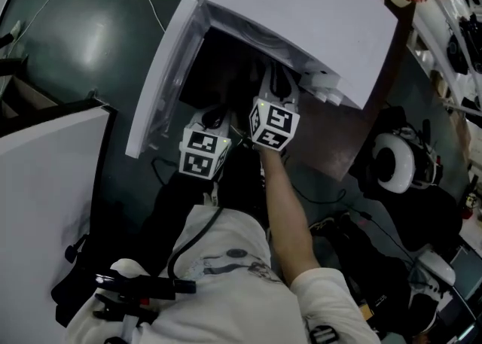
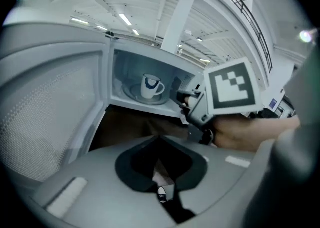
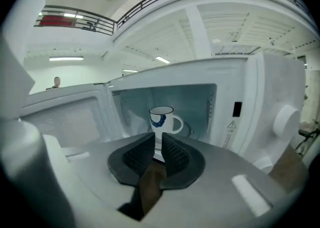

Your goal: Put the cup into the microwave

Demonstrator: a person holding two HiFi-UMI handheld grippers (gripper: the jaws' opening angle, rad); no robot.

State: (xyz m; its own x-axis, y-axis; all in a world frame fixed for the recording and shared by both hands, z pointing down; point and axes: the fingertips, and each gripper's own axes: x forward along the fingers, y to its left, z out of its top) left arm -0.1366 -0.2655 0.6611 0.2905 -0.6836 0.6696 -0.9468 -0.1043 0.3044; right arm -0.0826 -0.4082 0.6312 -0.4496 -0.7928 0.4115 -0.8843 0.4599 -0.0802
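**Clerk:** Item one, the task's thing?

**Checker:** Cup (image 3: 162, 120): white, blue mark below the rim, handle to the right in the right gripper view. It stands upright inside the microwave (image 1: 301, 4), on the glass turntable (image 2: 135, 95), toward the far part of the chamber. Nothing touches it.

**Clerk:** Item two, the microwave?

**Checker:** White body. Its door (image 1: 162, 71) is swung wide open to the left. The control panel is on the right, with a round knob (image 3: 286, 119).

**Clerk:** Item three, right gripper (image 3: 158, 139)?

**Checker:** It is held at the near right of the chamber opening and points in at the cup. The jaws are released, with a narrow gap between the ribbed pads (image 3: 137, 154). The cup's base shows through that gap, but the cup stands well beyond the tips, so nothing is grasped. The marker cube (image 2: 231, 86) is on top, and a bare forearm (image 1: 290, 214) is behind it.

**Clerk:** Item four, left gripper (image 2: 160, 142)?

**Checker:** It is nearer than the right one and to its left, outside the microwave, just beside the lower edge of the open door. It points down toward the opening. The jaws are clenched, tips together, with nothing between them. Its marker cube (image 1: 203, 152) shows in the head view.

**Clerk:** The two grippers relative to each other?

**Checker:** Side by side, near each other, not touching.
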